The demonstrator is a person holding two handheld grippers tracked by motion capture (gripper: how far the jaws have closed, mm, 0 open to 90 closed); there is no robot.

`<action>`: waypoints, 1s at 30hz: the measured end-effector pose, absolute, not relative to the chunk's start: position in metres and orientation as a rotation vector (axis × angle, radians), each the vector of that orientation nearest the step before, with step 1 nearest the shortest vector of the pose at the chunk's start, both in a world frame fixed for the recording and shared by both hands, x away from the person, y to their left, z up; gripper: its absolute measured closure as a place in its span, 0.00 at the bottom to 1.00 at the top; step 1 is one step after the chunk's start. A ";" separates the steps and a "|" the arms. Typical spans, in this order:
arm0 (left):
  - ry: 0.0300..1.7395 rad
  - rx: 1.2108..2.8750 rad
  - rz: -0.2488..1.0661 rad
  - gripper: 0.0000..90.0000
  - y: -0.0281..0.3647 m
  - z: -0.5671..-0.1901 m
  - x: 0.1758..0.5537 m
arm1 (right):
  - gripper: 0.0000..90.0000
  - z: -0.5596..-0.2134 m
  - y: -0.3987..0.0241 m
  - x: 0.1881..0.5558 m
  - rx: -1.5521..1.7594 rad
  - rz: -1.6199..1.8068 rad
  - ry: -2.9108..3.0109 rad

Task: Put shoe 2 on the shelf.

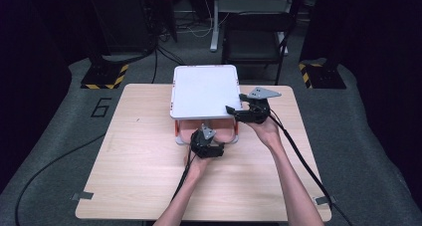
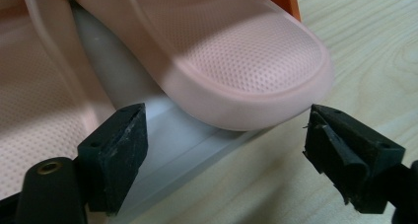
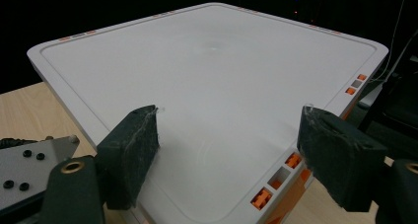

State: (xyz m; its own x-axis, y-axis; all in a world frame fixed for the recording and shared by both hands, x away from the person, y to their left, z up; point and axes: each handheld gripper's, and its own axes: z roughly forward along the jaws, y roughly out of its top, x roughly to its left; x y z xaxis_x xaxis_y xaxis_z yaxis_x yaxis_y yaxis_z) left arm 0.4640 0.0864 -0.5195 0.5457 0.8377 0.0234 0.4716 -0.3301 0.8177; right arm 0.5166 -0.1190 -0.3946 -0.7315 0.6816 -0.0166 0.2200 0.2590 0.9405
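A white lid point(image 1: 205, 89) is raised over a low box with orange corners point(image 1: 175, 129). Under it lie two pink slippers, their toes point(image 1: 226, 131) pointing at the front. My right gripper point(image 1: 234, 109) is at the lid's front right corner. In the right gripper view its jaws point(image 3: 236, 155) stand wide, clamped across that corner of the lid point(image 3: 212, 71). My left gripper point(image 1: 205, 132) sits at the box's front. Its jaws point(image 2: 231, 150) are open on either side of one slipper's toe point(image 2: 236, 51) without touching it. The other slipper point(image 2: 29, 110) lies beside it.
The box stands at the far middle of a light wooden table point(image 1: 139, 171); its white front rim point(image 2: 187, 150) lies just below the slipper's toe. Cables trail from both grippers toward the table's near edge. Dark floor and equipment stands surround the table.
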 end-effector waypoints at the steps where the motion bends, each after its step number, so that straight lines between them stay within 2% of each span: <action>1: 1.051 1.995 0.583 0.19 0.087 -0.519 0.464 | 0.26 -0.395 -0.119 0.516 0.826 1.475 2.115; 8: 1.055 1.995 0.599 0.20 0.086 -0.520 0.467 | 0.26 -0.395 -0.119 0.516 0.823 1.472 2.115; 10: 1.080 1.972 0.565 0.21 0.084 -0.521 0.467 | 0.26 -0.395 -0.119 0.516 0.820 1.472 2.114; 12: 1.065 1.966 0.614 0.20 0.084 -0.521 0.468 | 0.26 -0.395 -0.118 0.516 0.830 1.473 2.113; 13: 1.091 1.965 0.568 0.21 0.084 -0.521 0.467 | 0.26 -0.395 -0.119 0.516 0.823 1.473 2.112; 17: 1.079 1.941 0.568 0.22 0.087 -0.518 0.460 | 0.26 -0.395 -0.119 0.516 0.828 1.474 2.114; 19: 1.068 1.892 0.501 0.22 0.094 -0.512 0.452 | 0.26 -0.394 -0.119 0.516 0.828 1.474 2.114; 25: 0.889 1.845 0.462 0.20 0.139 -0.482 0.423 | 0.25 -0.395 -0.119 0.516 0.823 1.476 2.109; 30: 0.789 1.852 0.534 0.19 0.186 -0.468 0.398 | 0.24 -0.395 -0.121 0.515 0.840 1.473 2.084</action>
State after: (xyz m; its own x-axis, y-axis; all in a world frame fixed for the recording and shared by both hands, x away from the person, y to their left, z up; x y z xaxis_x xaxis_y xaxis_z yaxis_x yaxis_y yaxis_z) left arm 0.3982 0.1863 -0.4676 0.6883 0.7253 0.0097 0.2783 -0.2764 0.9198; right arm 0.5152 -0.1212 -0.3948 -0.7127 0.7013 -0.0155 0.2192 0.2436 0.9448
